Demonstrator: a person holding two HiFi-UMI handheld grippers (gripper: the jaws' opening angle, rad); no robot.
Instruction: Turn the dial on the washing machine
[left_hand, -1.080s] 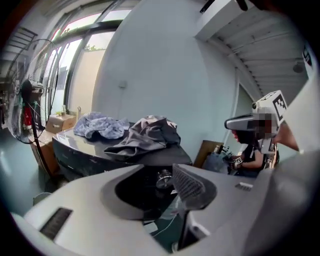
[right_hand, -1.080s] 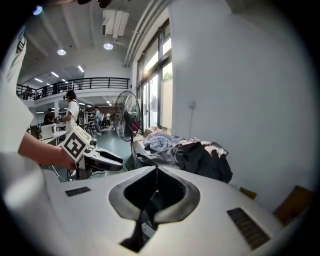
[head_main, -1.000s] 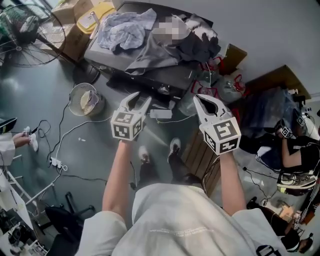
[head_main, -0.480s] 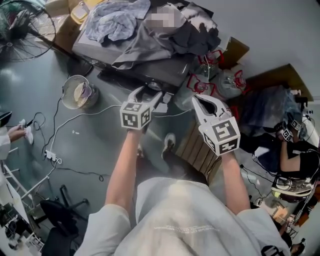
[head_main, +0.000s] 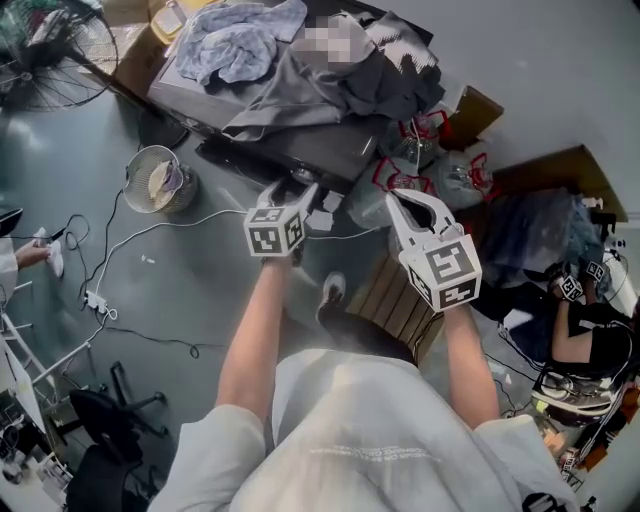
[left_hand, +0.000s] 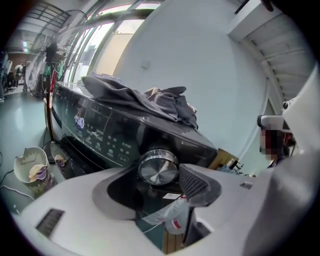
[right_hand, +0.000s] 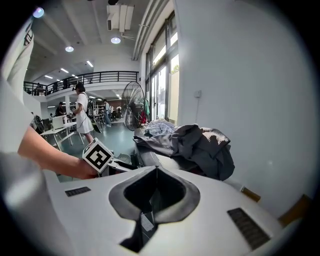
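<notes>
L gripper (head_main: 298, 188) is pointing at the front of the washing machine (head_main: 300, 150), with its marker cube (head_main: 275, 232) facing the head cam. In the L gripper view the jaws of the L gripper (left_hand: 155, 182) are standing well apart, having just been opening. The dial (left_hand: 158, 167), a round silver knob, is sitting between them, just ahead of the tips. The ribbed R-side pad (left_hand: 194, 181) is lying just beside the dial's edge. No pad is seen pressing on it; contact cannot be confirmed. The dark control panel (left_hand: 97, 132) with its lit display is running off to the L of this gripper. A heap of clothes (left_hand: 145, 102) is lying on the machine top, above the jaws. A white plastic bag (left_hand: 170, 217) is showing below the dial, under the gap. A bowl-like container (left_hand: 30, 167) is standing on the floor, low and well to the L. R gripper (head_main: 415, 205) is hanging to the R of the L one, apart from the machine and over a slatted wooden item (head_main: 398, 300). In the R gripper view the jaws of the R gripper (right_hand: 156, 172) are meeting at the tips, with nothing held between. The L gripper's cube (right_hand: 97, 156) is showing to its L, and the clothes heap (right_hand: 195, 145) ahead and above.
</notes>
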